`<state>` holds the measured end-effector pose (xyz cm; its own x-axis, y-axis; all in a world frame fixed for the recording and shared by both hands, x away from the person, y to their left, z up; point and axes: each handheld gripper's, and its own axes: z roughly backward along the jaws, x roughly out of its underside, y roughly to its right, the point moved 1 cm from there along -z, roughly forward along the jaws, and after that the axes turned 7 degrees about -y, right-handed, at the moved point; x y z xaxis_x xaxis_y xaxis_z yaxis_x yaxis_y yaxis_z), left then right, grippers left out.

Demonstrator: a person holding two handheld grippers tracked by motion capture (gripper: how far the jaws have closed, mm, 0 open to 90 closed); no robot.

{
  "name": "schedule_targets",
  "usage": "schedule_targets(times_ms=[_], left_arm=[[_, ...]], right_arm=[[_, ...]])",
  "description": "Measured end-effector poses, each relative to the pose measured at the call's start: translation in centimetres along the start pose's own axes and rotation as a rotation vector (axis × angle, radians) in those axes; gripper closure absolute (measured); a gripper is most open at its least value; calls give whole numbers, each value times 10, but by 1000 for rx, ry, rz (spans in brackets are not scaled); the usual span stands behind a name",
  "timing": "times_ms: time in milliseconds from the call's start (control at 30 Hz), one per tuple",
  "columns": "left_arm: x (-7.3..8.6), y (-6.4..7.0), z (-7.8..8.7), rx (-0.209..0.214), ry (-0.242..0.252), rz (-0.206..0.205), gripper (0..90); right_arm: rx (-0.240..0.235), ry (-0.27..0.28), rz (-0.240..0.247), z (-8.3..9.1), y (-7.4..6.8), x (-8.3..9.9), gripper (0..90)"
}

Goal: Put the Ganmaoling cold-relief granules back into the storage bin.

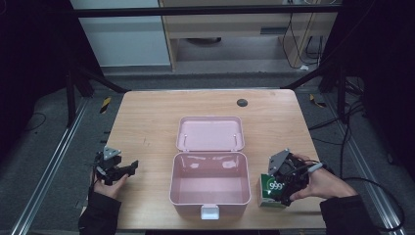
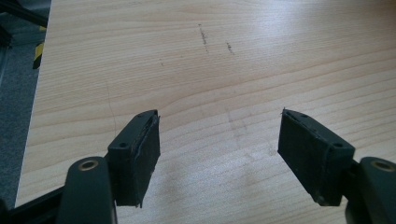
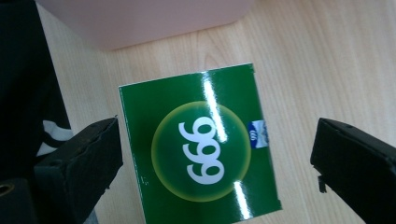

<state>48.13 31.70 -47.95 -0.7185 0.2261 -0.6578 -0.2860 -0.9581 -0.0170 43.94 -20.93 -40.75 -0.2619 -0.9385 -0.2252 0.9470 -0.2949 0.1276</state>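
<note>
Pink box (image 1: 210, 183) sitting lid-open mid-table, ready for loading probably. Green 999 carton (image 3: 201, 149) just right of it, straddled by wide-open right gripper (image 3: 215, 163), nothing pinched yet. Left gripper (image 2: 219, 154) parked left, gaping, empty.

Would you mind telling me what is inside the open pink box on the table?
The pink box looks empty: its bare pink floor and far wall show in the high view. The strip just behind its near wall is hidden from that camera.

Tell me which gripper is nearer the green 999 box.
Right. The right gripper hangs directly over the green 999 box, jaws open on either side of it. The left gripper sits across the pink case, over bare table.
</note>
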Motion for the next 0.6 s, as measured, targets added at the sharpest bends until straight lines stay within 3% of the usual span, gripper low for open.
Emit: schedule_targets(times_ms=[600], left_arm=[[0, 0, 0, -2, -2, -2, 289]], right_arm=[[-39, -63, 12, -25, -3, 1, 26]])
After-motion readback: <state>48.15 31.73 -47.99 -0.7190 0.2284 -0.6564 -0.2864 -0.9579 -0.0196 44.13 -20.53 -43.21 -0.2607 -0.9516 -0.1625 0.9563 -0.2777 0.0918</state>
